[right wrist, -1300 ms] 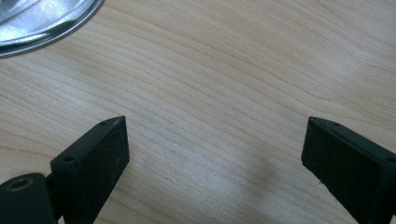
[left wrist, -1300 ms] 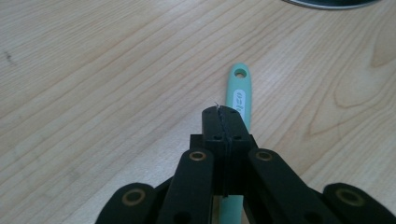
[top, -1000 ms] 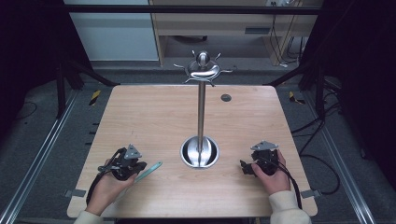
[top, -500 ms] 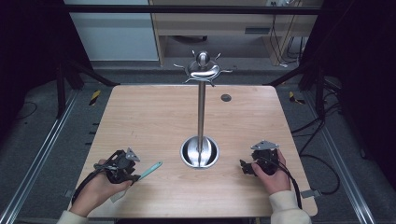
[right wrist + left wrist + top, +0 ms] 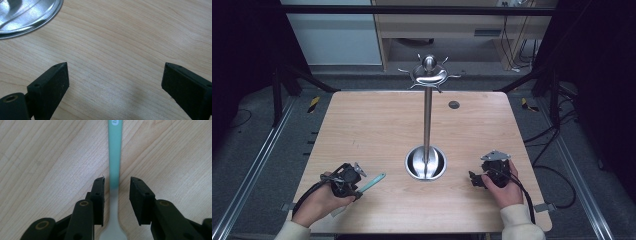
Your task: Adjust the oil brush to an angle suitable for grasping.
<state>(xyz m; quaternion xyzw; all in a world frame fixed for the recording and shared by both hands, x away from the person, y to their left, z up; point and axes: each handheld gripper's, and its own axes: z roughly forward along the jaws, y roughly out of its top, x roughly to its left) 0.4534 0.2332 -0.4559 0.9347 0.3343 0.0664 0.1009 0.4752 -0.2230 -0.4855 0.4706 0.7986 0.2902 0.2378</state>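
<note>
Since the earlier frames the left gripper (image 5: pixel 346 181) has drawn back a little toward the near left corner of the table (image 5: pixel 377 125), and the teal spatula (image 5: pixel 371 183) now lies flat on the wood with its teal end pointing toward the far right. The left gripper's jaws have just been moving: they opened from a closed grip, then eased slightly narrower, with the spatula's handle between them. In the left gripper view the left gripper (image 5: pixel 117 185) stands at a narrow gap, one jaw on each side of the spatula (image 5: pixel 114 162); a sliver of wood shows between each pad and the handle, so the pads do not press on it. The handle runs from a pale, wider part near the camera to a teal stem that leaves the top of that view.

The right gripper (image 5: pixel 478 179) rests at the near right of the table, in the person's right hand (image 5: pixel 506 189). In the right gripper view the right gripper (image 5: pixel 116 68) has its jaws wide apart over bare wood, with nothing between them. The round base (image 5: pixel 27 15) of the metal stand (image 5: pixel 427 120) lies to the far left of those jaws, well apart from them. The stand rises upright from the middle of the table, between the two grippers
</note>
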